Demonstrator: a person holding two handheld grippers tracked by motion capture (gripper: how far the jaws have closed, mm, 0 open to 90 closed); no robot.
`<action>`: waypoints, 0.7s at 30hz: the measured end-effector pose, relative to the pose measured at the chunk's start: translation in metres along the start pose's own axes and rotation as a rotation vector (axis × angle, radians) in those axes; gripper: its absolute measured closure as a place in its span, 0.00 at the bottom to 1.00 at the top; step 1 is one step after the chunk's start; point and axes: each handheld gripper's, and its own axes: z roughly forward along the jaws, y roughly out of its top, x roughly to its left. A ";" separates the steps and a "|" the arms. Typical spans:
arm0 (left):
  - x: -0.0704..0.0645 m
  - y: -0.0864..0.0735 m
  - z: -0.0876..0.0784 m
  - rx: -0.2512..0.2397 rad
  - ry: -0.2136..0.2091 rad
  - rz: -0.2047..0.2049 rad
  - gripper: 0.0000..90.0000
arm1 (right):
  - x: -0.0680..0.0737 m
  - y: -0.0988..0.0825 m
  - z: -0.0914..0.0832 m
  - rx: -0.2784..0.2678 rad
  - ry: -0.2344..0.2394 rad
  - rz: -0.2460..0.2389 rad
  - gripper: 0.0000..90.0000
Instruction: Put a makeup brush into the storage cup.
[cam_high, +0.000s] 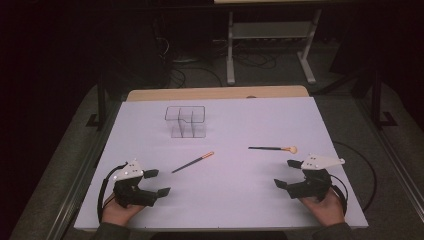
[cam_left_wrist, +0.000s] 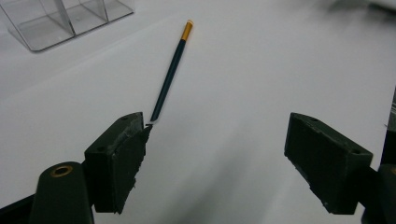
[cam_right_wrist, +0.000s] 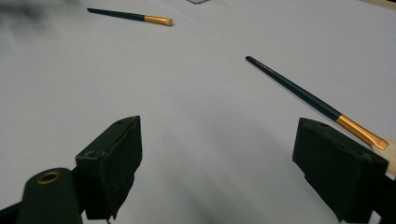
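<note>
A person's 2 hands rest at the near edge of a white desk (cam_high: 150, 120), each holding a black two-jaw claw. At far left, the left claw (cam_high: 157, 182) sits low over the desk with its jaws spread wide and nothing between them; in the left gripper view the same claw (cam_left_wrist: 217, 149) looks along the bare white surface, and the dark tip of the nearest brush lies just past its left jaw. Ahead of it and slightly to the right, toward the far side of the desk, stands a clear plastic organiser box with several upright compartments (cam_high: 185, 121), all of them see-through and, as far as can be told, holding nothing. Nearer the person and just right of the left claw lies a slim dark-handled makeup brush with an orange-gold ferrule (cam_high: 193, 162), flat on the desk and angled, its gold end pointing away towards the right. Farther right, a second dark-handled makeup brush with a gold ferrule and a pale fluffy head (cam_high: 273, 148) lies almost level across the desk, its pale head toward the right, just beyond the right claw (cam_high: 288, 173). That claw, too, has its jaws spread apart with only bare desk between them; in the right gripper view (cam_right_wrist: 217, 161) the pale-headed brush's gold ferrule runs in beside its right jaw.
</note>
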 end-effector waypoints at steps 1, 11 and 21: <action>0.000 0.000 0.000 0.000 0.000 -0.001 0.22 | 0.000 0.000 0.000 -0.001 -0.001 -0.003 0.16; -0.002 0.012 0.004 0.035 -0.012 0.012 0.22 | 0.001 0.000 -0.003 -0.008 -0.019 -0.004 0.16; 0.000 0.029 0.004 0.052 -0.034 0.018 0.22 | 0.001 -0.001 -0.005 -0.005 -0.026 -0.002 0.16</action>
